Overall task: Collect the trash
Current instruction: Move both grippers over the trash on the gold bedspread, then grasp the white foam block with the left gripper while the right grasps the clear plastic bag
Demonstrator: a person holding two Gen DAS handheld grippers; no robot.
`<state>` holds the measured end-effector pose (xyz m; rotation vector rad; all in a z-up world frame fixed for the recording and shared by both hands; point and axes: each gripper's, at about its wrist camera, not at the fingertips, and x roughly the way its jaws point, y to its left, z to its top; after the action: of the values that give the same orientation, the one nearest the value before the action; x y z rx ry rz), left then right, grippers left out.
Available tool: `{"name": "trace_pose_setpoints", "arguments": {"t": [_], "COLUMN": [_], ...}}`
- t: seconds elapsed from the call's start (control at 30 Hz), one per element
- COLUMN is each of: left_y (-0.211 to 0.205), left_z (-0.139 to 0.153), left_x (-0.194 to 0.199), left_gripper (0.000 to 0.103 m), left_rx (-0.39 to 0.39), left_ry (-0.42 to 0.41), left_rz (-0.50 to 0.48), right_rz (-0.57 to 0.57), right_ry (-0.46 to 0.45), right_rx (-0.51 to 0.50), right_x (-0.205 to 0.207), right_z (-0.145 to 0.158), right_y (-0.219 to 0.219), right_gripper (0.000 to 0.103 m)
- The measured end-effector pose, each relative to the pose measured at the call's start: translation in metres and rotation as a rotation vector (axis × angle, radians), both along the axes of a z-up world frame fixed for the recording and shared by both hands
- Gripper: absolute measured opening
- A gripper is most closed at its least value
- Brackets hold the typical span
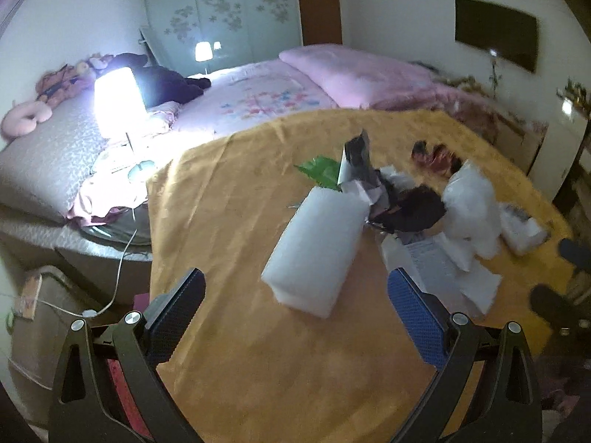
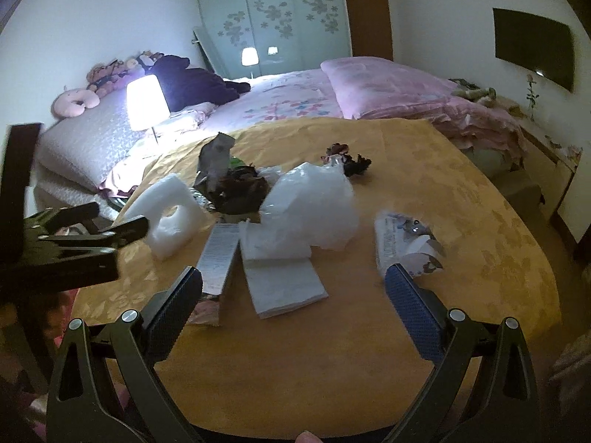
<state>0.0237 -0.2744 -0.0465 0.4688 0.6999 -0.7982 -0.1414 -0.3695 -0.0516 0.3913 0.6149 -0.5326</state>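
Observation:
Trash lies on a table with a yellow cloth (image 1: 258, 350) (image 2: 332, 369). A white foam block (image 1: 317, 251) (image 2: 166, 214) lies just ahead of my left gripper (image 1: 295, 288), which is open and empty. A clear plastic bag (image 2: 314, 199) (image 1: 469, 214), folded white paper (image 2: 284, 280), a long printed box (image 2: 218, 258), a crumpled wrapper (image 2: 406, 240), a silver foil pouch (image 1: 356, 158) (image 2: 216, 158) and dark crumpled scraps (image 1: 413, 206) (image 2: 240, 188) lie mid-table. My right gripper (image 2: 293, 288) is open and empty, hovering over the paper. The left gripper also shows at the left of the right wrist view (image 2: 110, 232).
A green wrapper (image 1: 321, 170) and a dark red scrap (image 1: 436, 155) (image 2: 351, 162) lie further back. Behind the table is a bed with pink bedding (image 1: 332, 74) and a lit lamp (image 1: 114, 99). A wardrobe (image 2: 273, 26) and a wall screen (image 2: 532, 48) stand beyond.

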Motion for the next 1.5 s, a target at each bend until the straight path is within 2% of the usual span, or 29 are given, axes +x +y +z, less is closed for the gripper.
{"name": "trace_pose_setpoints", "arguments": {"t": [0.2, 0.27, 0.33, 0.5, 0.6, 0.77, 1.1, 1.17, 1.23, 1.3, 1.4, 1.5], "left_y": [-0.013, -0.015, -0.019, -0.017, -0.009, 0.002, 0.036, 0.045, 0.053, 0.06, 0.07, 0.08], "left_z": [-0.013, -0.016, -0.022, -0.025, -0.018, -0.005, 0.008, 0.009, 0.009, 0.01, 0.013, 0.017], "left_x": [0.014, 0.016, 0.019, 0.023, 0.025, 0.013, 0.005, 0.004, 0.006, 0.007, 0.01, 0.01], "left_gripper": [0.092, 0.08, 0.062, 0.047, 0.047, 0.047, 0.047, 0.047, 0.047, 0.047, 0.047, 0.047], "left_rx": [0.016, 0.018, 0.026, 0.016, -0.022, -0.044, -0.078, -0.079, -0.076, -0.08, -0.092, -0.101], "left_ry": [0.064, 0.09, 0.123, 0.132, 0.157, 0.089, 0.055, 0.049, 0.035, 0.032, 0.029, 0.018], "left_rz": [-0.022, -0.028, -0.035, -0.015, -0.005, -0.01, 0.014, 0.026, 0.043, 0.06, 0.085, 0.106], "right_rz": [-0.021, -0.03, -0.036, -0.038, -0.034, 0.004, 0.095, 0.099, 0.107, 0.108, 0.109, 0.104], "right_ry": [0.0, 0.006, 0.01, 0.032, 0.038, 0.063, 0.154, 0.164, 0.173, 0.174, 0.162, 0.133], "right_rx": [0.008, 0.012, 0.012, 0.002, -0.014, -0.049, -0.035, -0.023, 0.003, 0.031, 0.035, 0.024], "right_x": [-0.003, -0.003, -0.003, 0.004, 0.011, 0.034, 0.082, 0.085, 0.087, 0.088, 0.089, 0.084], "right_z": [-0.001, -0.002, -0.003, -0.006, -0.002, 0.004, -0.009, -0.013, -0.018, -0.021, -0.021, -0.013], "right_y": [-0.013, -0.018, -0.022, -0.029, -0.035, -0.044, -0.053, -0.055, -0.056, -0.059, -0.057, -0.052], "right_gripper": [0.096, 0.096, 0.096, 0.096, 0.096, 0.096, 0.096, 0.09, 0.075, 0.066, 0.058, 0.055]}}
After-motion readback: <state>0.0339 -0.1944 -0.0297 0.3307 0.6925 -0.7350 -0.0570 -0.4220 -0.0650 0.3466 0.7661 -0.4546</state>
